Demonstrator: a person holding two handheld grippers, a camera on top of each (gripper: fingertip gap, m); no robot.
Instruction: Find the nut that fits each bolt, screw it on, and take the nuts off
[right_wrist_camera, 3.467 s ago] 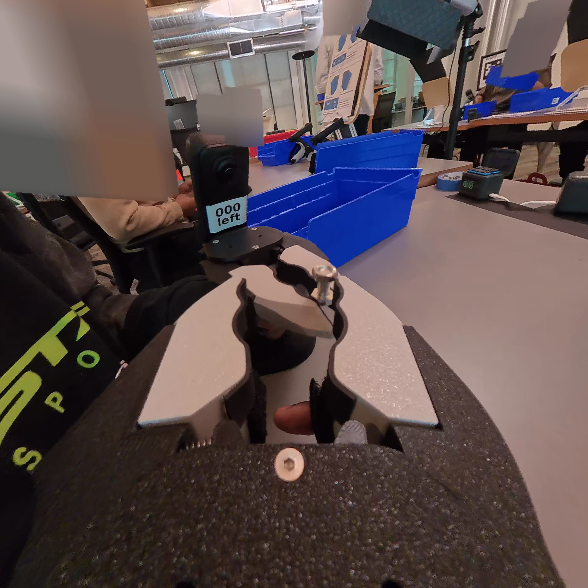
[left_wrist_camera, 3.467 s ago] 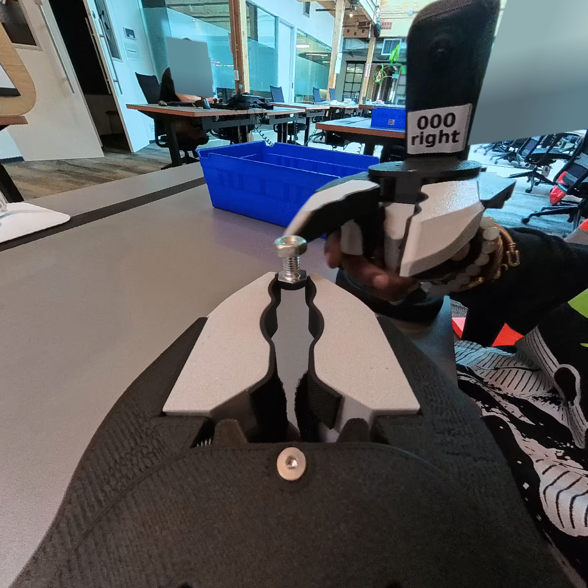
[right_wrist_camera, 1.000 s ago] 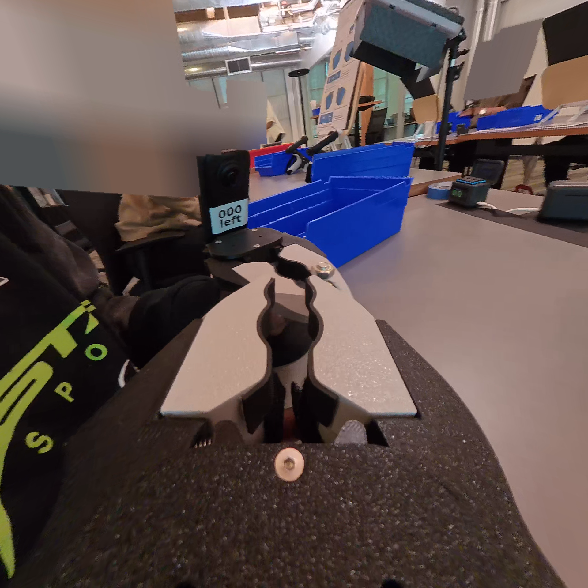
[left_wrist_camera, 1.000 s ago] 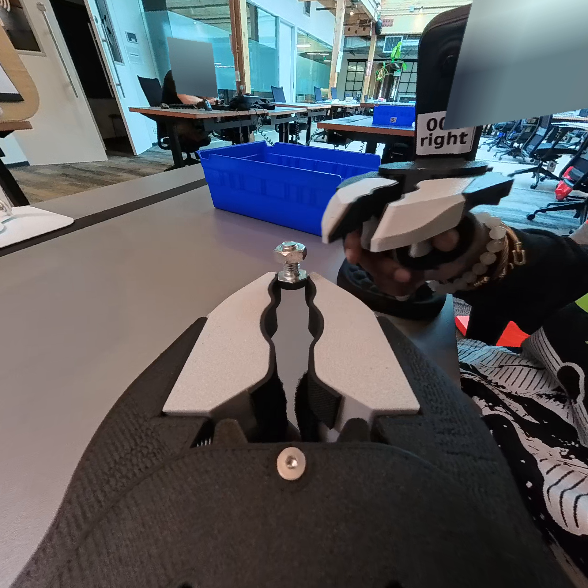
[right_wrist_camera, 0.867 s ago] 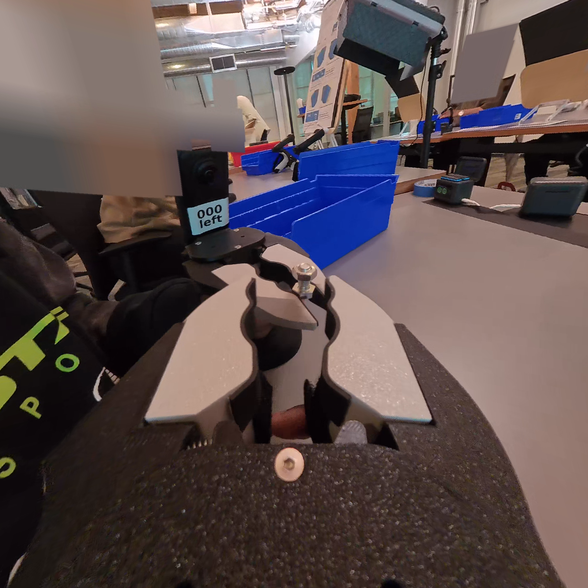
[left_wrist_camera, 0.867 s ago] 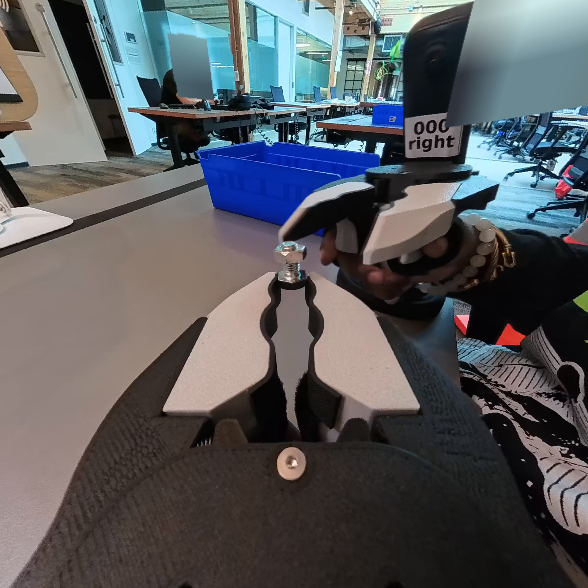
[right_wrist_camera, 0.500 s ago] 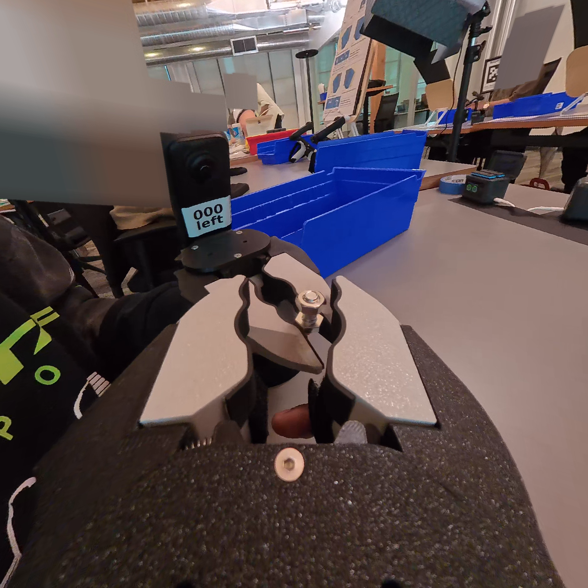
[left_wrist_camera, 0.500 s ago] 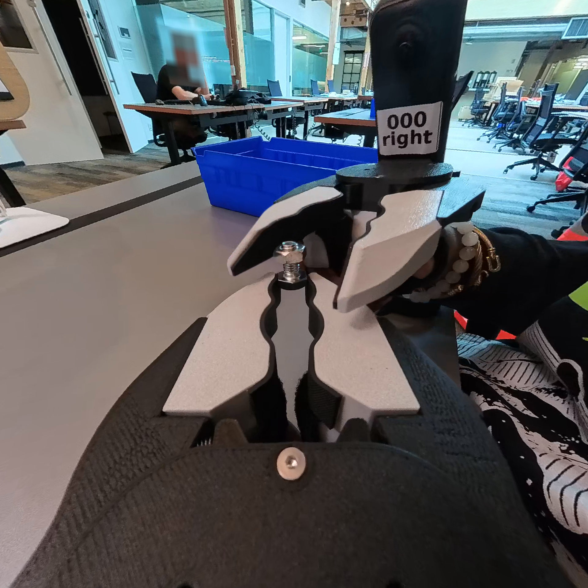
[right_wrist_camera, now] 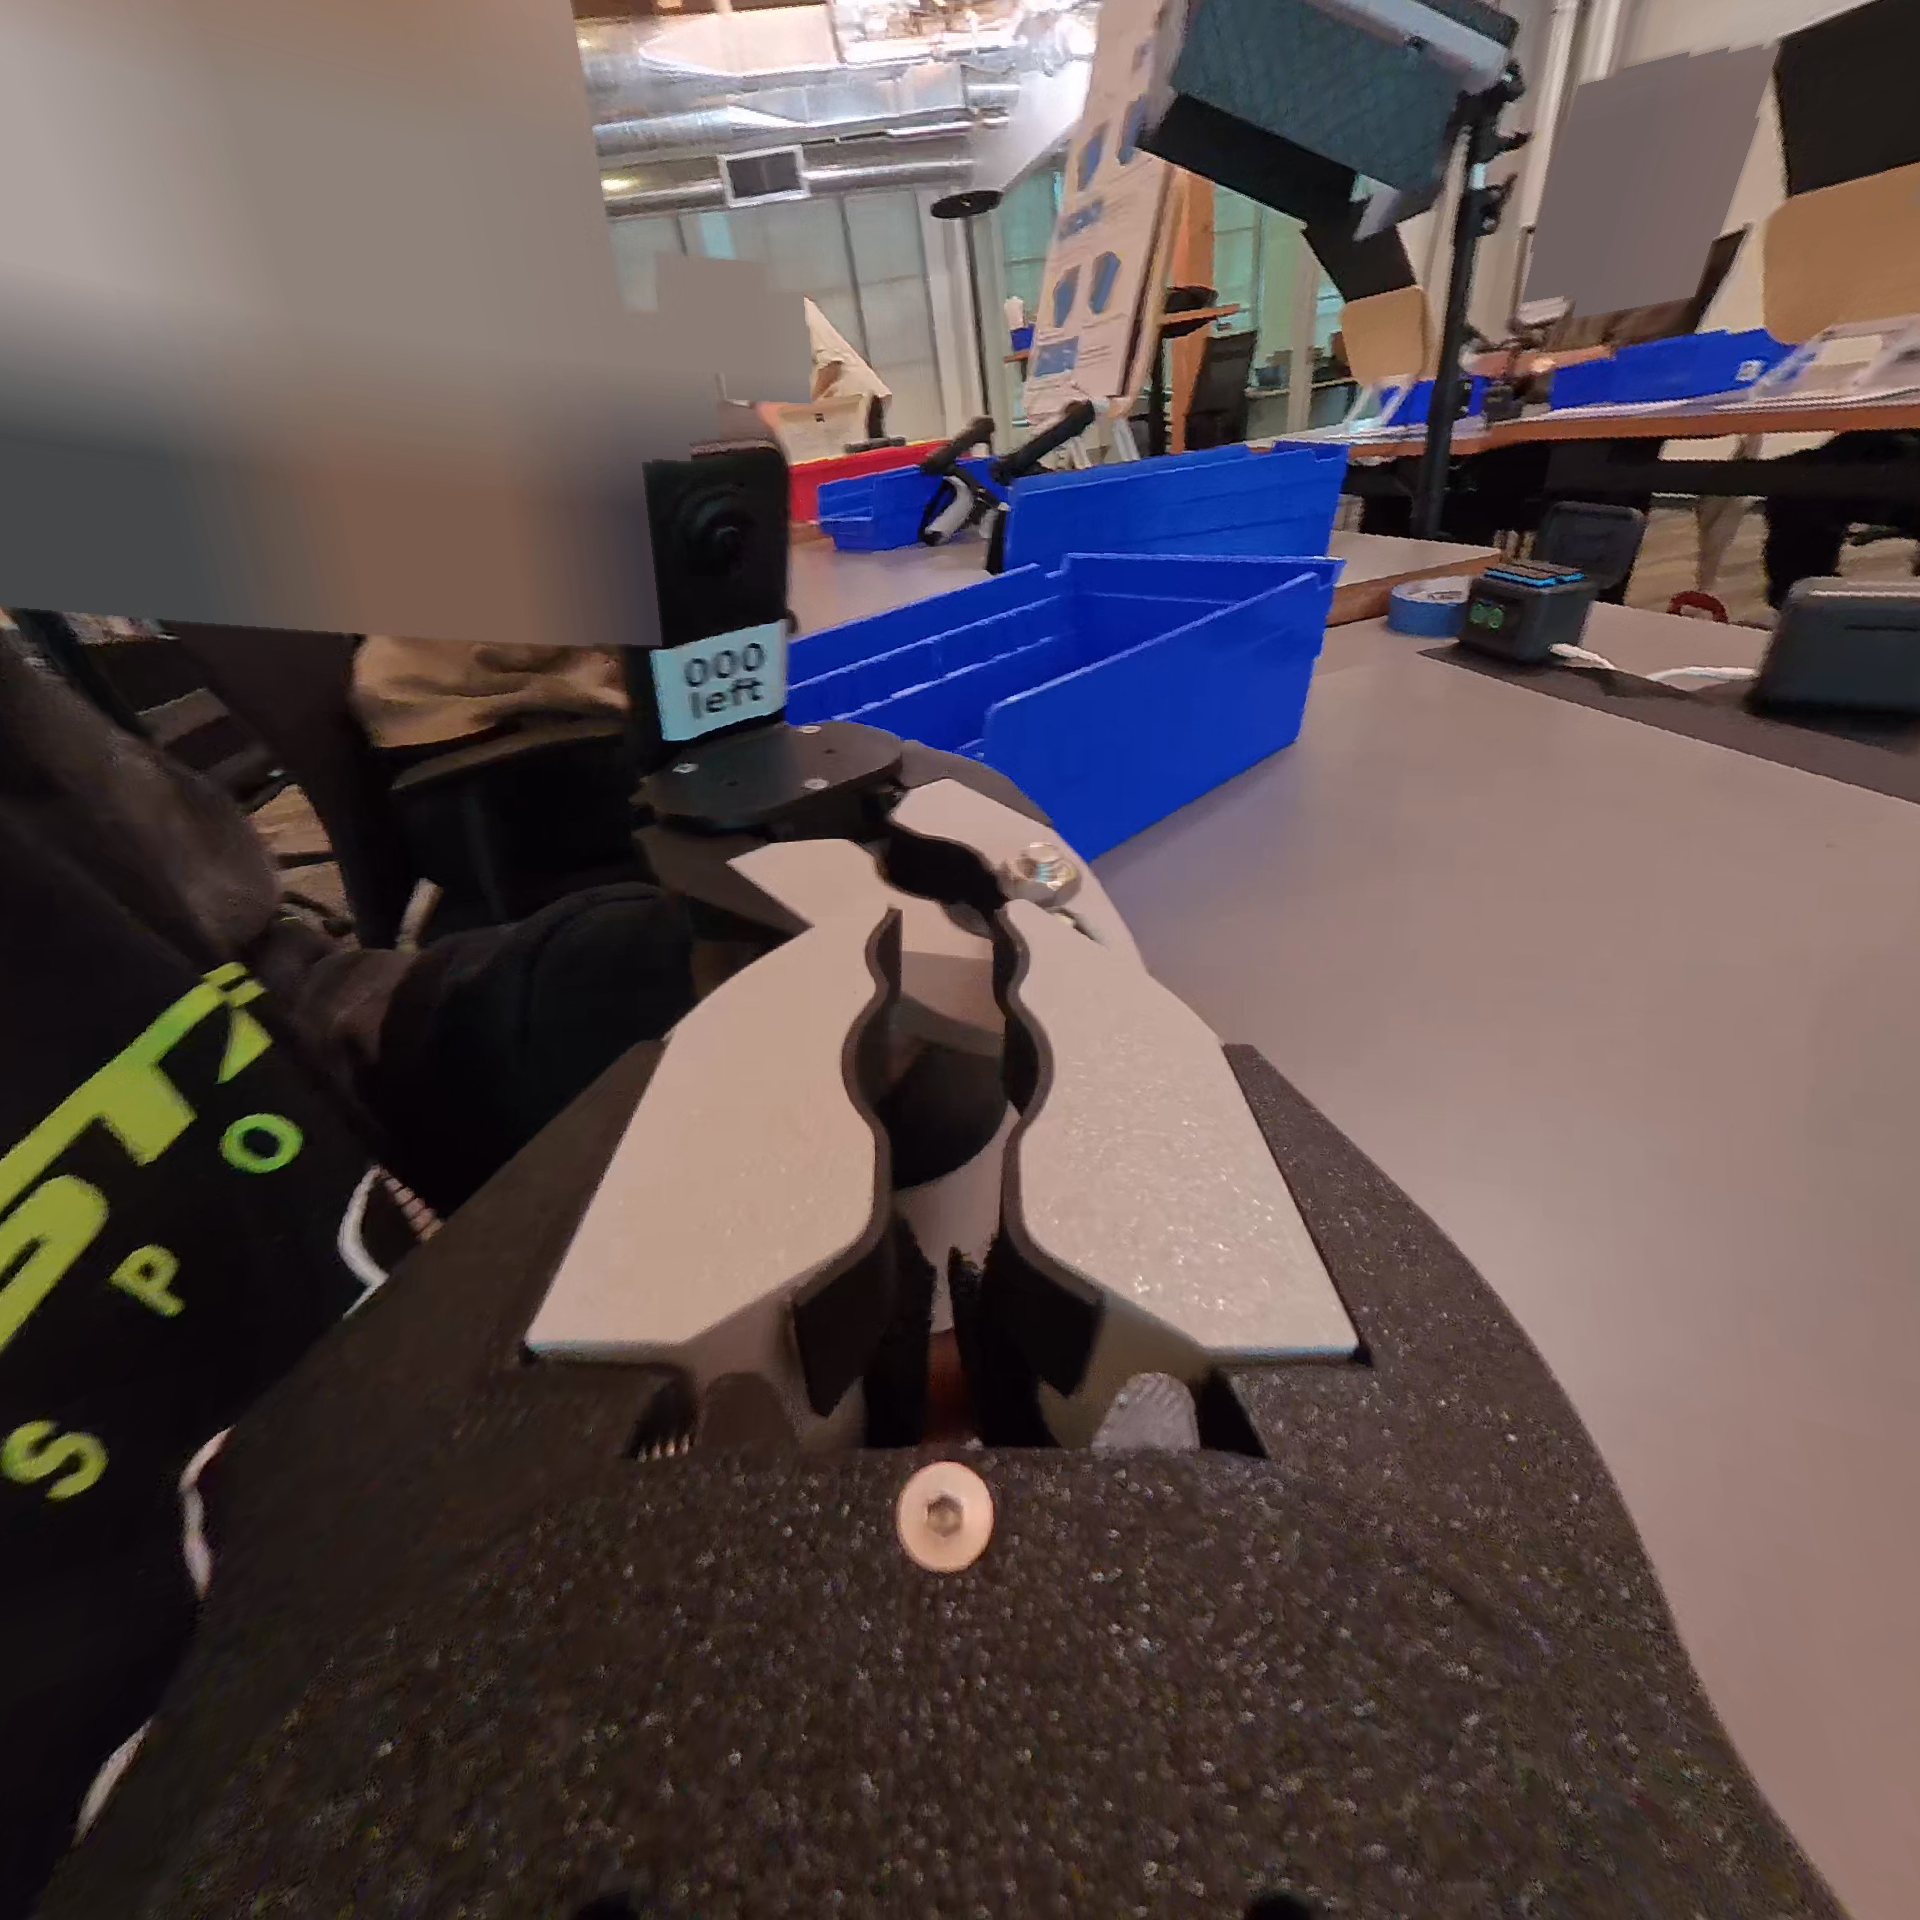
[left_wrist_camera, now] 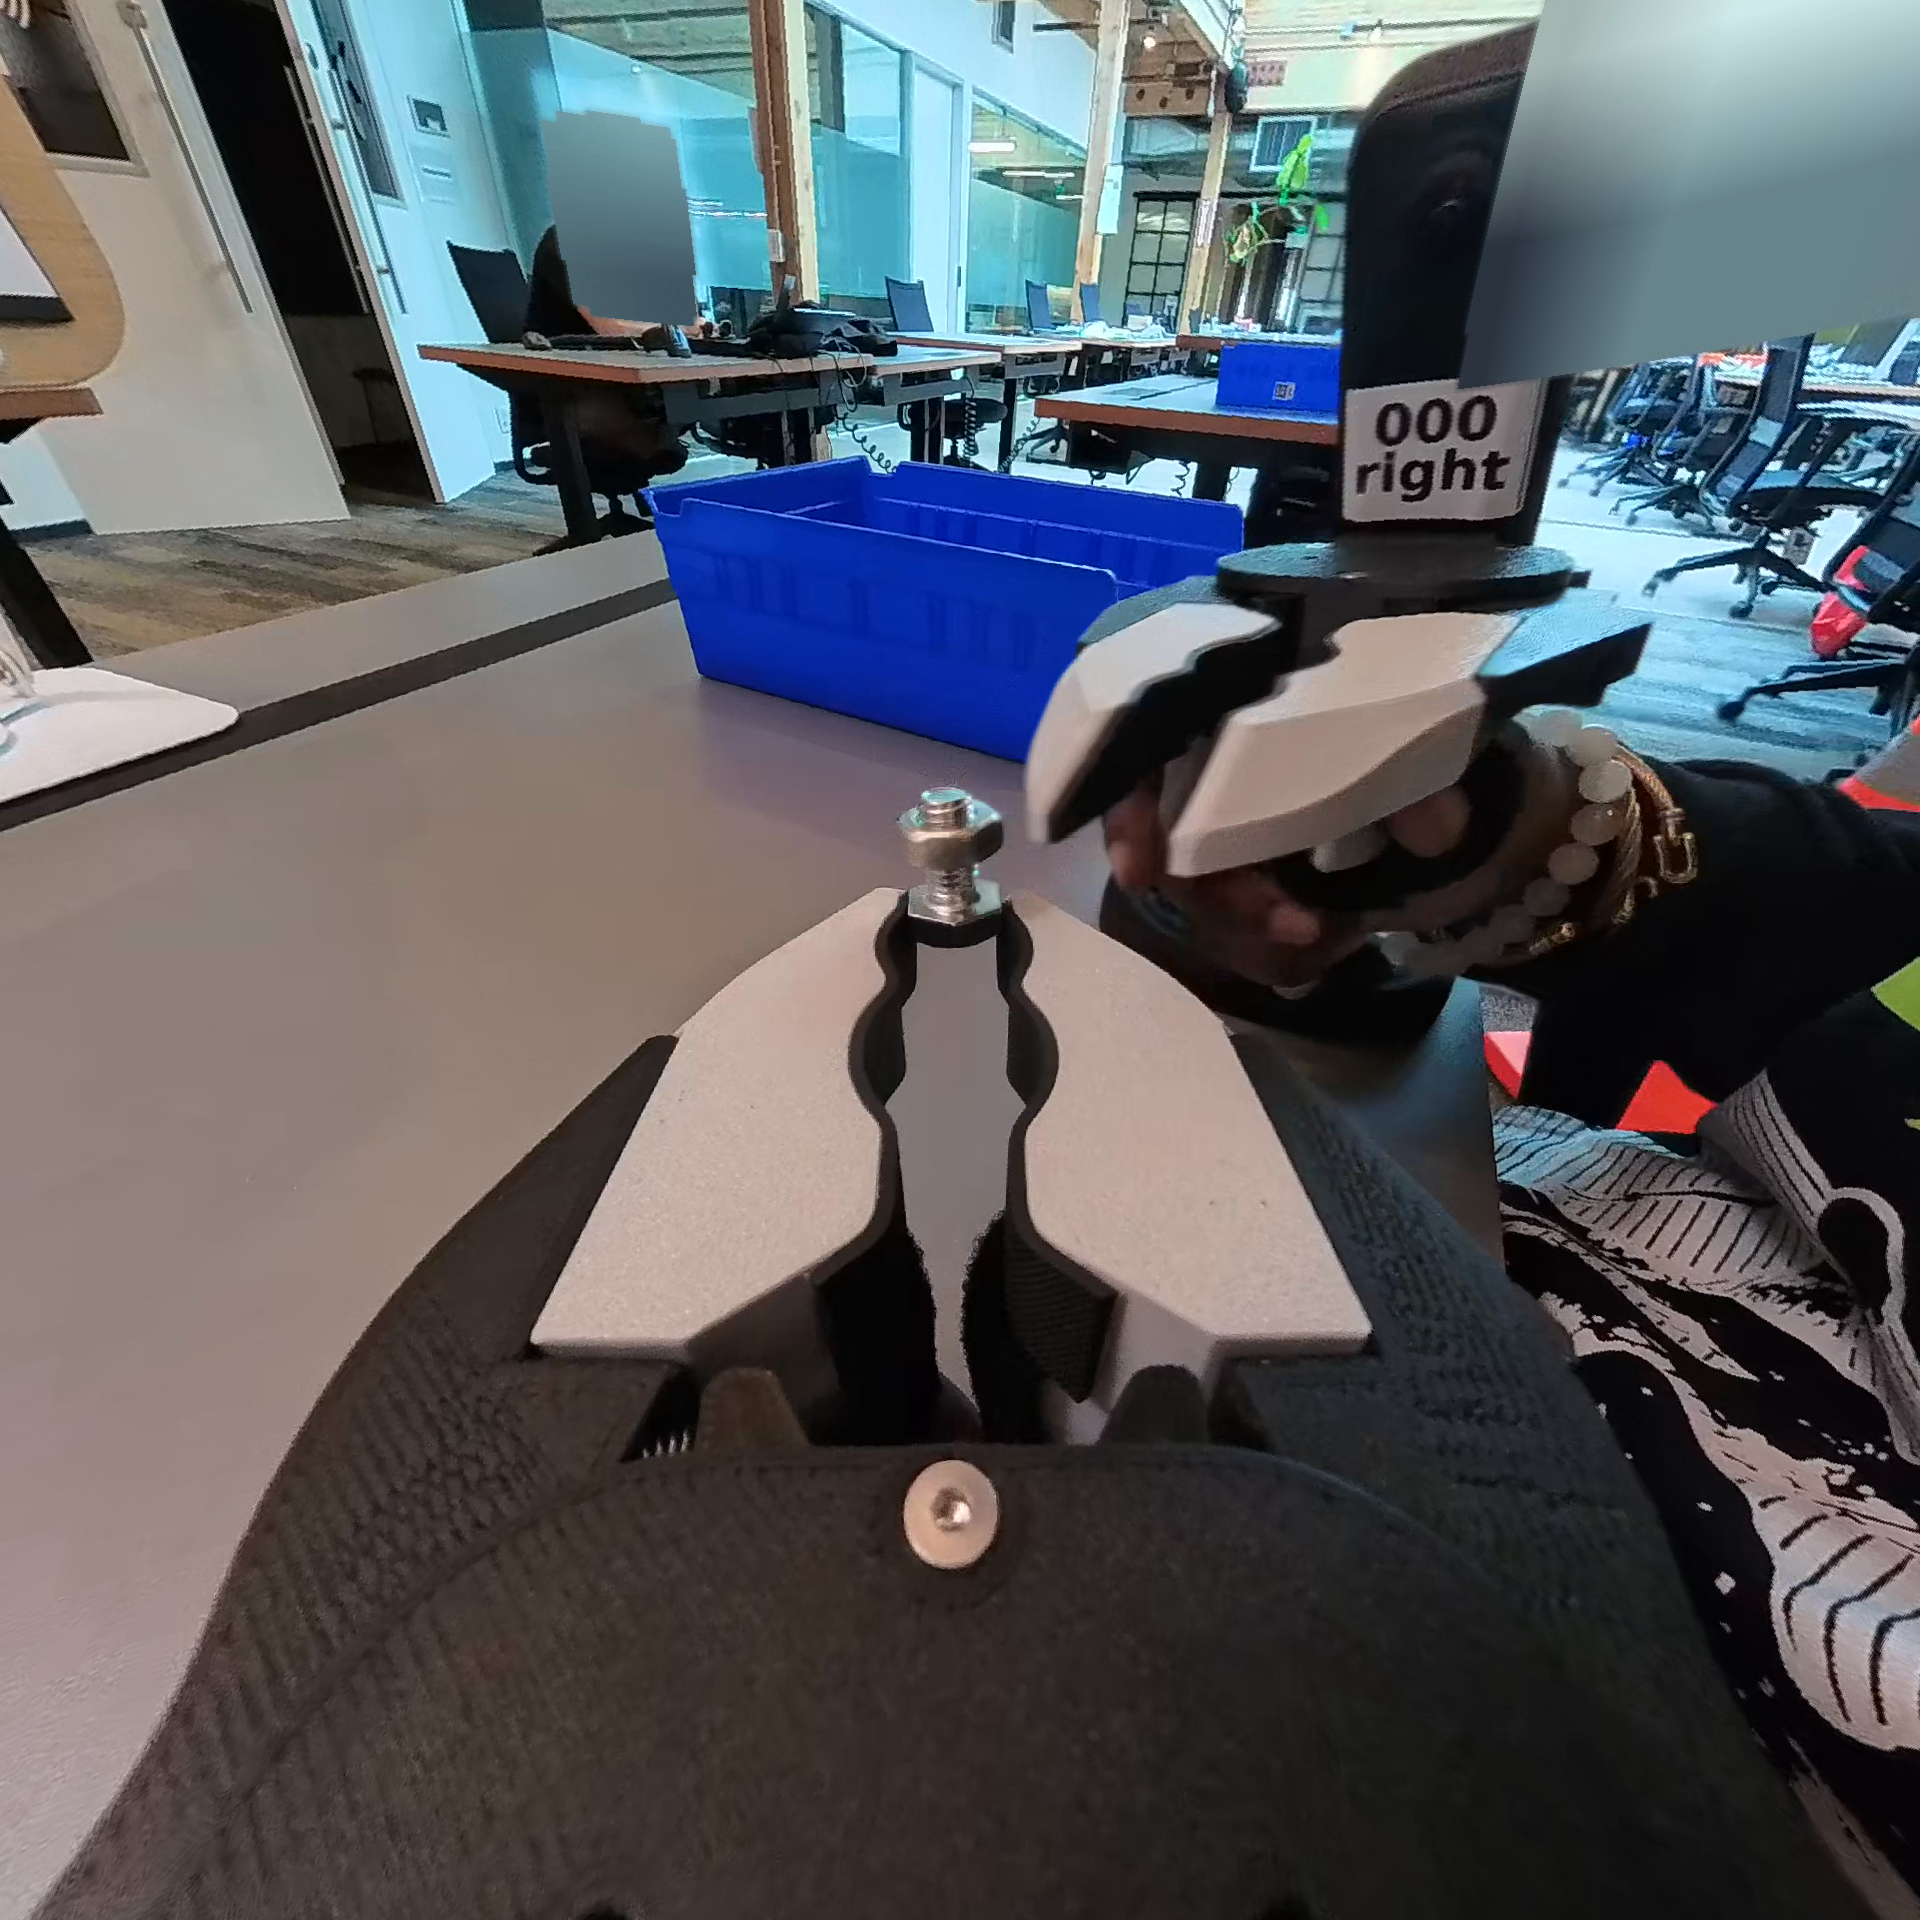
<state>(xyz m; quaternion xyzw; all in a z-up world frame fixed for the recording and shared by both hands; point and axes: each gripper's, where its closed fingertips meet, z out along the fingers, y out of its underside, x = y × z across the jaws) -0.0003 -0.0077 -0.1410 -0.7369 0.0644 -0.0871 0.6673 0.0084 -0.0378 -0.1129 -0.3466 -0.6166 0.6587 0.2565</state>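
My left gripper is shut on the head of a silver bolt and holds it upright above the grey table. A silver nut sits near the top of the thread, with the thread's end just above it. My right gripper hovers just right of the nut without touching it. In the right wrist view its fingers stand a little apart with nothing between them. The nut shows just past the right fingertip.
A blue divided bin stands on the table behind the bolt and also shows in the right wrist view. A roll of blue tape and black devices lie at the far right. The person's sleeve fills the right. Only a small space, under 4 cm, lies between the two pairs of fingers.
Half a second ago my right gripper stood wide open around the nut. It has now narrowed and drawn back to the right, empty. The nut stays on the bolt. My left gripper has not moved.
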